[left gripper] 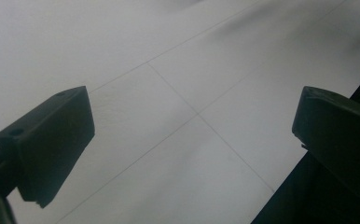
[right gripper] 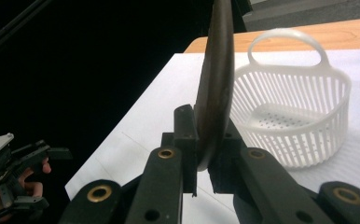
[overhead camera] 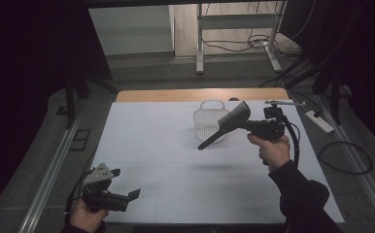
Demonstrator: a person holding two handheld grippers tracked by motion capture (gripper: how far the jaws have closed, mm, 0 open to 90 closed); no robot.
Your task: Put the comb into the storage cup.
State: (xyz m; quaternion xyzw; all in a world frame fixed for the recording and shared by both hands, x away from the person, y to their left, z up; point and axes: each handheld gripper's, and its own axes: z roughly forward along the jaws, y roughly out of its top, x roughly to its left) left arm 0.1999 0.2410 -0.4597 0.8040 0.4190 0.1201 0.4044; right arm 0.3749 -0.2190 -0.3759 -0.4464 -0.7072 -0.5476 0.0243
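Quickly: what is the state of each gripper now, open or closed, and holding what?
Left gripper: open, holding nothing, above the white table.
Right gripper: closed on a dark brush, in the air near the white basket.

The left gripper [overhead camera: 136,194] is black, with a grey three-cornered plate [overhead camera: 101,172] on top that has small holes. Its fingers [left gripper: 47,144] are blocky black pads with small round holes. The right gripper [right gripper: 205,158] has black link bars set with brass-ringed pivots [right gripper: 99,192]. A black cable [overhead camera: 295,141] loops behind it. The person's right arm wears a dark sleeve [overhead camera: 299,191].
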